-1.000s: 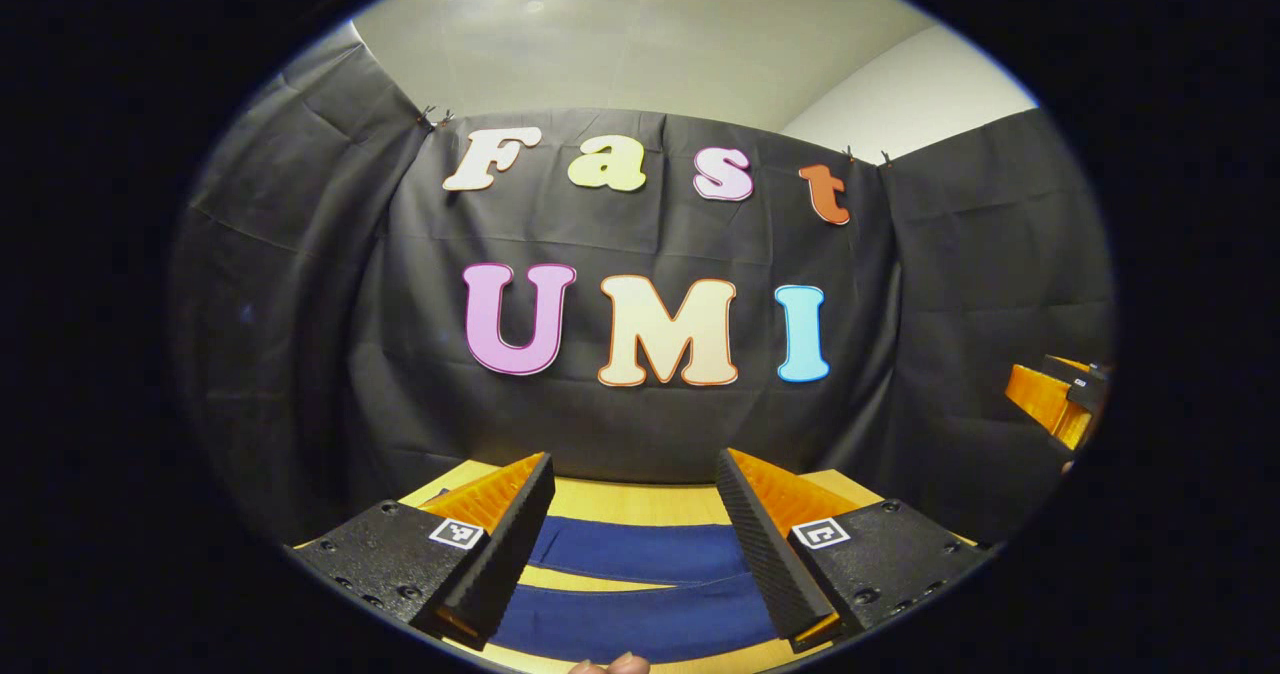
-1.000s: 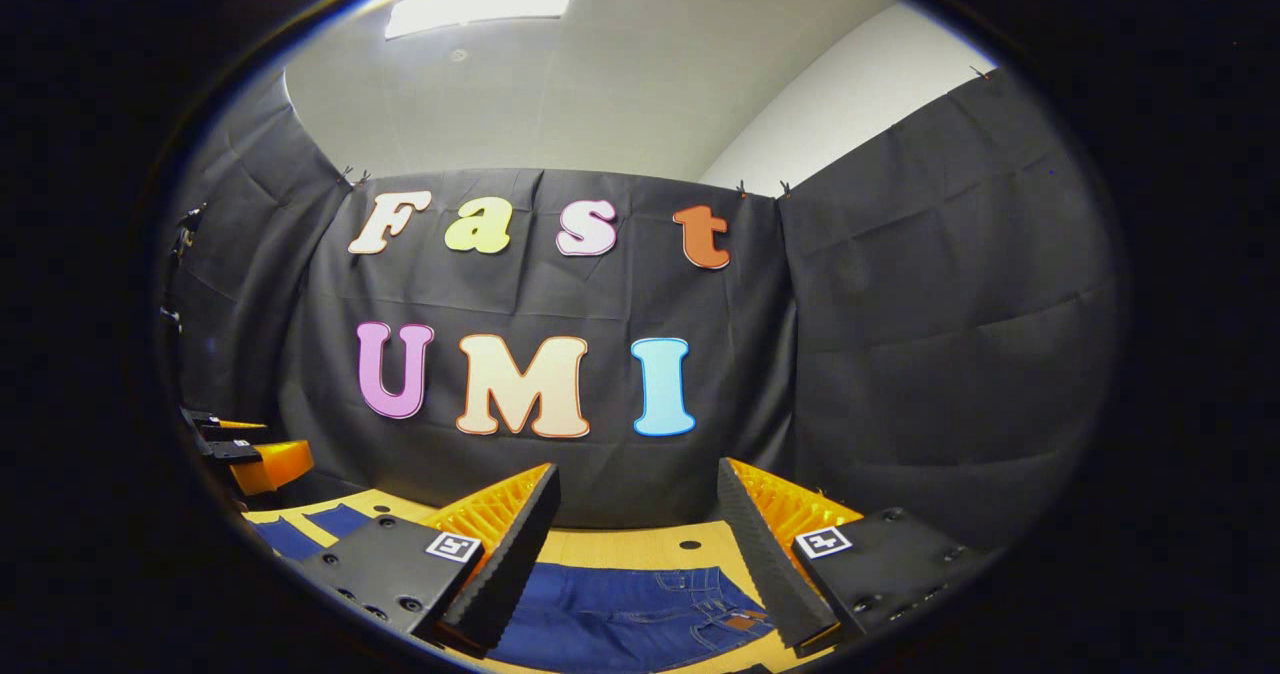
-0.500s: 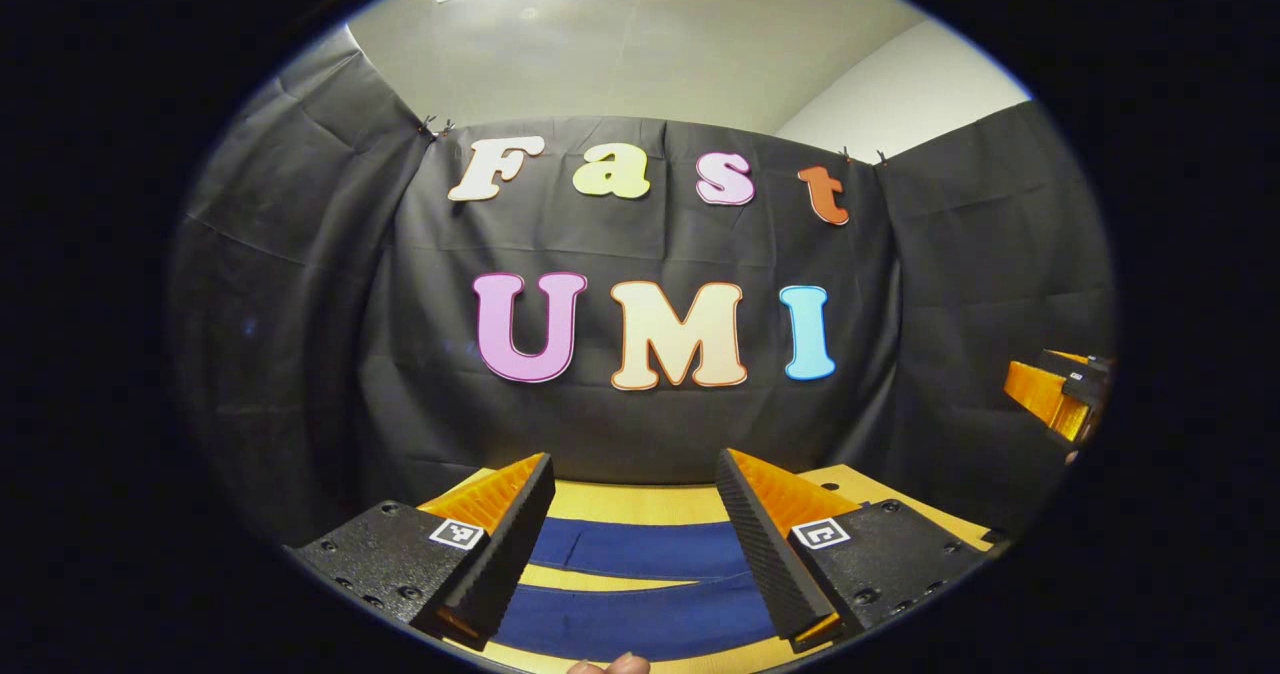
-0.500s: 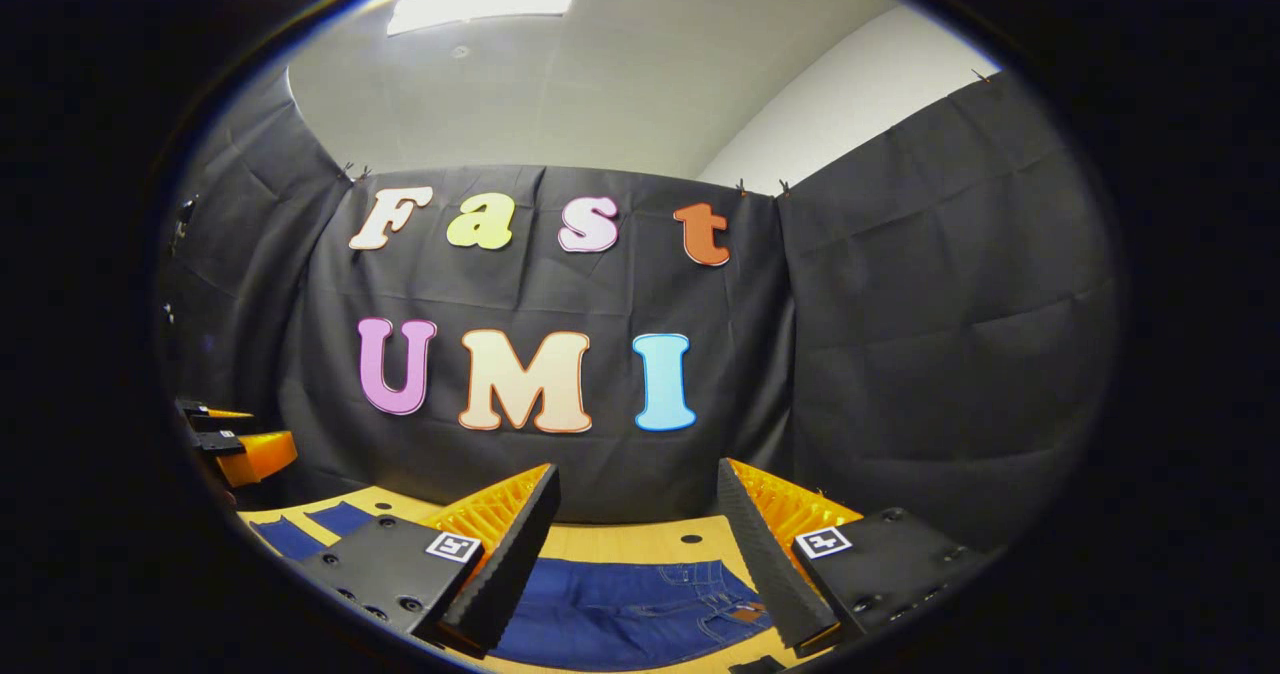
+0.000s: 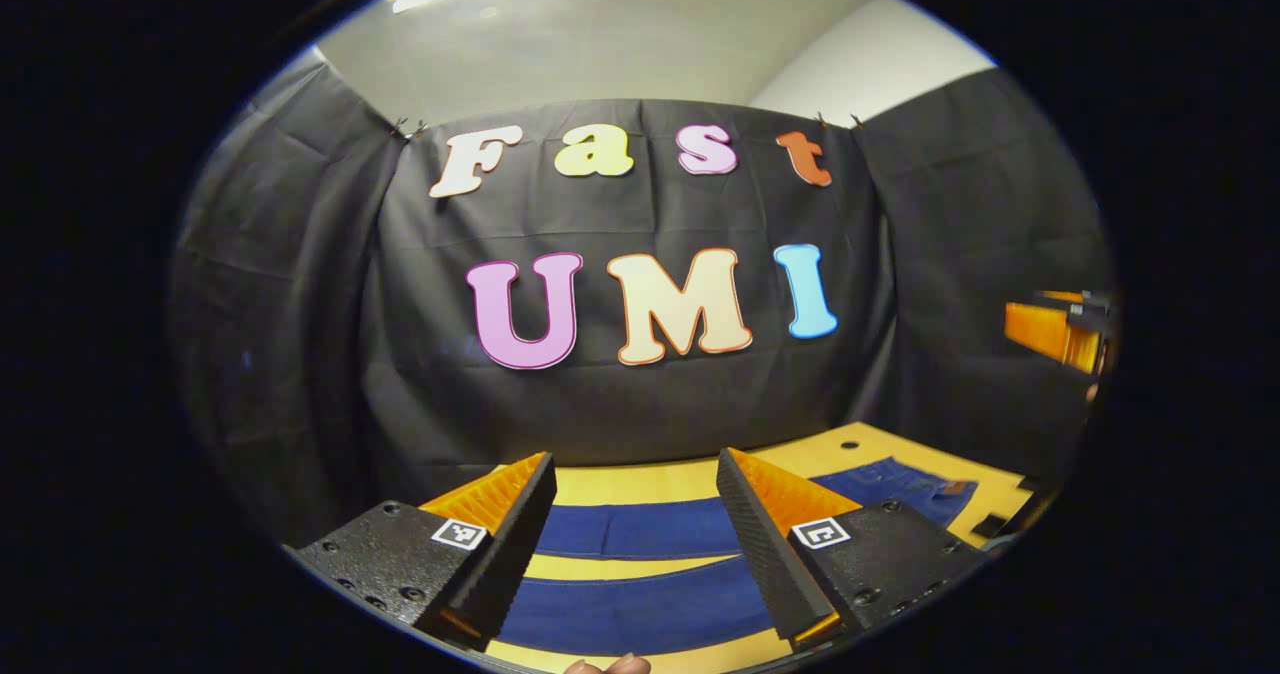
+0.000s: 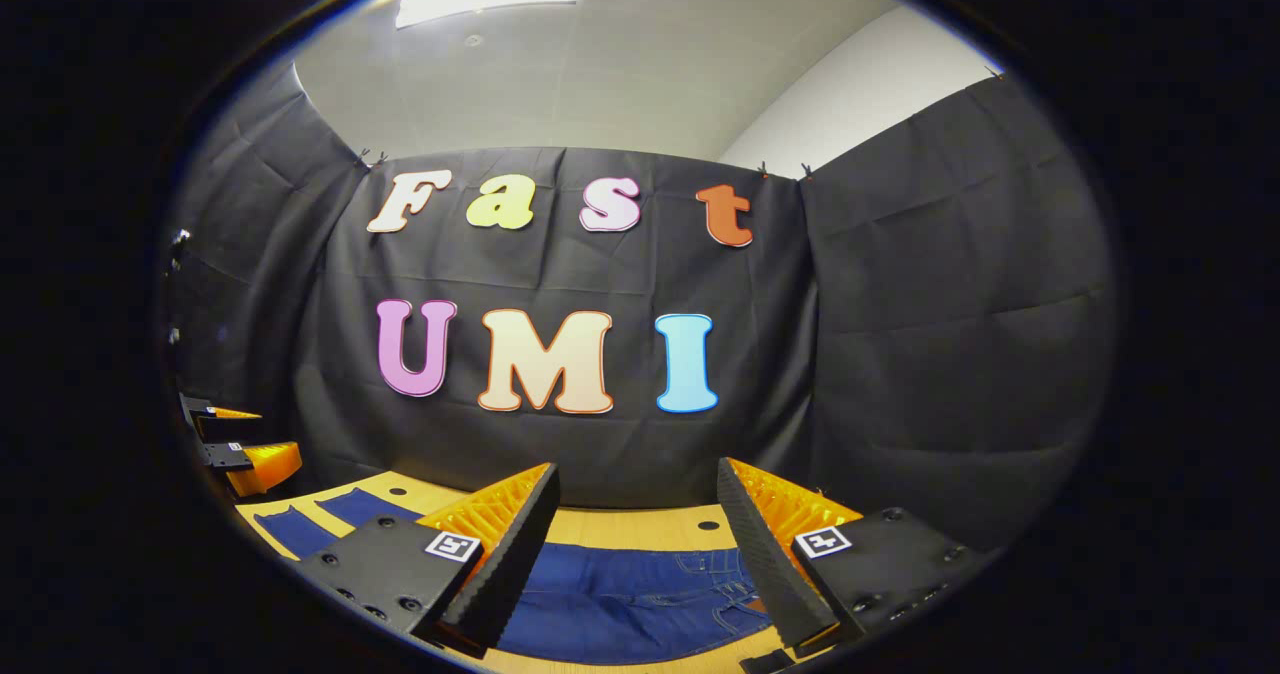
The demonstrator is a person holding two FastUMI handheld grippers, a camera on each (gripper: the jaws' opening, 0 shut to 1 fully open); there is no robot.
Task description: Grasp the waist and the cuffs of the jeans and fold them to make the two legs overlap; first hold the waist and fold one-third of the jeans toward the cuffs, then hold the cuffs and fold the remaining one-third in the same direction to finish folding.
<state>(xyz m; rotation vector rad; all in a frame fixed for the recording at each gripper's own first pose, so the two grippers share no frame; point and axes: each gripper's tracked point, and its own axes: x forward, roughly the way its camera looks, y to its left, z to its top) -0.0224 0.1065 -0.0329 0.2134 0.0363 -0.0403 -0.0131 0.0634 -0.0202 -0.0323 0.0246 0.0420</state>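
In the left gripper view, the left gripper (image 5: 636, 529) hangs above a wooden table (image 5: 640, 482) with its two black ribbed fingers spread wide and nothing between them. Past and below the fingers lie the two legs of the jeans (image 5: 640, 528), dark blue bands running crosswise with a strip of bare wood between them; both fingers hide the bands' outer stretches, and the cuff ends are out of sight to the left. Off to the right of the right finger, the waist end with its brown patch shows, near a round hole in the tabletop. A fingertip of the person's hand (image 5: 607, 665) peeks in at the bottom edge, mostly cut off. Far to the right, the right gripper (image 5: 1058, 328) is cropped by the picture's rim, and whether it is open cannot be told there. In the right gripper view, the right gripper (image 6: 636, 539) likewise has its fingers spread apart, empty, above the jeans (image 6: 630, 604), whose waist and pockets lie directly between and below them. The left finger block covers the mid-legs; the cuffs reappear far left, near the left gripper (image 6: 240, 446), small and cut off at the edge. Black cloth (image 6: 940, 334) closes off everything behind the table (image 6: 640, 528).
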